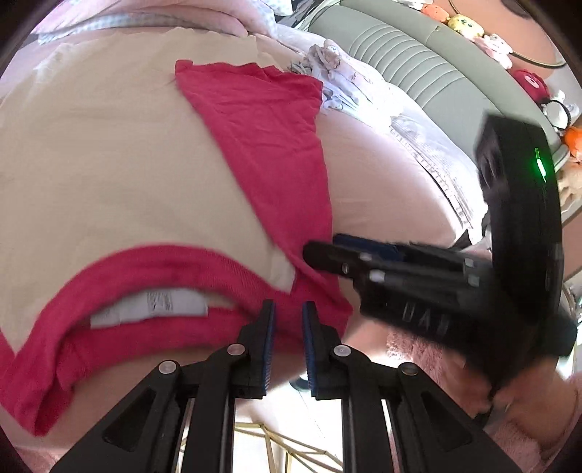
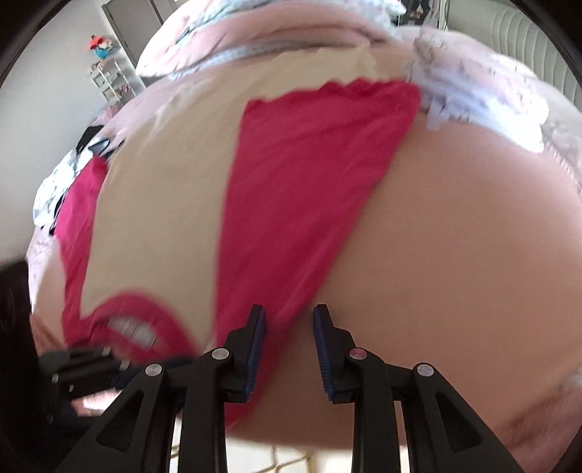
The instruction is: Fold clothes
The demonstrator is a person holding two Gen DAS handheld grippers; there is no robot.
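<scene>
A cream top with red sleeves and red collar (image 1: 109,174) lies flat on a pink bed; it also shows in the right wrist view (image 2: 160,189). Its collar with a white label (image 1: 152,302) faces me. My left gripper (image 1: 287,309) is open, its fingertips over the red collar near the shoulder. My right gripper (image 2: 289,313) is open, straddling the lower edge of the red sleeve (image 2: 309,182). In the left wrist view the right gripper (image 1: 320,254) reaches in from the right, beside the red sleeve (image 1: 269,145).
A pink bedsheet (image 2: 454,225) lies under the top. Pale patterned clothes (image 1: 334,72) are piled behind the sleeve. A green padded headboard (image 1: 418,62) with plush toys (image 1: 465,23) stands at the right. More clothes (image 2: 62,189) lie at the left. The floor (image 1: 320,429) shows below the bed edge.
</scene>
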